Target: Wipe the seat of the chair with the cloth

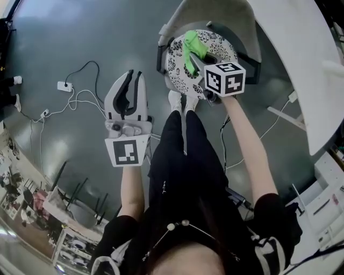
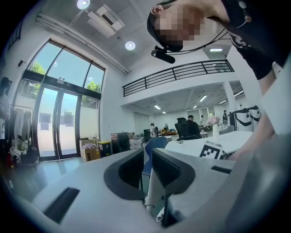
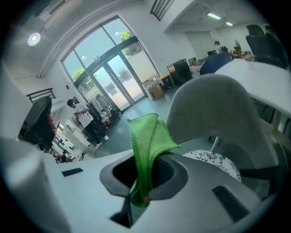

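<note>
Right claw (image 1: pixel 192 58) is clamped on the green cloth (image 1: pixel 194 46), and the left claw (image 1: pixel 134 76) holds nothing, its jaws only a narrow slit apart.

Grey floor (image 1: pixel 64 37) fills most of the head view. A white counter (image 1: pixel 301 59) curves along the edge at 2 o'clock. The chair (image 1: pixel 215 16) stands at 12 o'clock with its pale backrest on the far side from the person. Its round seat (image 1: pixel 175 67), covered in a black-and-white pattern, lies just ahead of the person's white shoes (image 1: pixel 174 100).

The right claw hangs over that seat. The cloth sticks out past the jaw tips toward 11 o'clock, folded and bunched above the patterned cover; I cannot tell whether it touches the cover. The left claw sits at 8 o'clock from the seat, over bare floor and well apart from the chair. A small white corded plug block (image 1: pixel 64 86) lies on the floor at 9 o'clock.
</note>
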Available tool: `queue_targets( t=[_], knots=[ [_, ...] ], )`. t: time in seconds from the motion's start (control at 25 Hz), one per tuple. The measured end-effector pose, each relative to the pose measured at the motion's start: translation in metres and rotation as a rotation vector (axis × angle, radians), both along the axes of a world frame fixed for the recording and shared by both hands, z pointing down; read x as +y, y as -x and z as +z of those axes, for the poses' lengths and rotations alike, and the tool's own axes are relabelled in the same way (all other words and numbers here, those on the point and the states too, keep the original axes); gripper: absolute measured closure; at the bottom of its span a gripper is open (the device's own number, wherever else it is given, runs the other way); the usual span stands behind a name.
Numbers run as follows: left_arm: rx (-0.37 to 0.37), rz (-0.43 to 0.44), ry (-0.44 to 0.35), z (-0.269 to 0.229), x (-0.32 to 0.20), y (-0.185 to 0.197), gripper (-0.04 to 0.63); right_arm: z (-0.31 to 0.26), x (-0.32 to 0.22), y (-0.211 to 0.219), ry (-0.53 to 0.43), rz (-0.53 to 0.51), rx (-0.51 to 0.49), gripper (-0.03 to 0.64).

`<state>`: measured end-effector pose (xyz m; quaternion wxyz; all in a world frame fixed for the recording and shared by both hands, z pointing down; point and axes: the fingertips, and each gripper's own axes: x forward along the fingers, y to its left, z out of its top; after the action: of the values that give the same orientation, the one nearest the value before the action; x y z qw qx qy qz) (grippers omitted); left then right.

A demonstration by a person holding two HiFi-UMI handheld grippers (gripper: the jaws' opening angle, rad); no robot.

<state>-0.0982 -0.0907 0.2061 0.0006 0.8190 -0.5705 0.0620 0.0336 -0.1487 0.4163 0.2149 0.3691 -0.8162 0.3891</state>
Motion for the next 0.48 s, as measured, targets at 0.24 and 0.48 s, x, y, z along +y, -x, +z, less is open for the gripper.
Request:
queue_targets(
  t=[0.24,0.48],
  knots=[
    [-0.009,0.014,0.043,0.046,0.004,0.004,0.543,0.104,-0.03,0.026,0.194,0.072,-0.074,0.571],
    [0.011,0.012,0.099,0.097,0.008,0.008,0.543,0.2,-0.04,0.038,0.347,0.113,-0.105,0.571]
  ],
)
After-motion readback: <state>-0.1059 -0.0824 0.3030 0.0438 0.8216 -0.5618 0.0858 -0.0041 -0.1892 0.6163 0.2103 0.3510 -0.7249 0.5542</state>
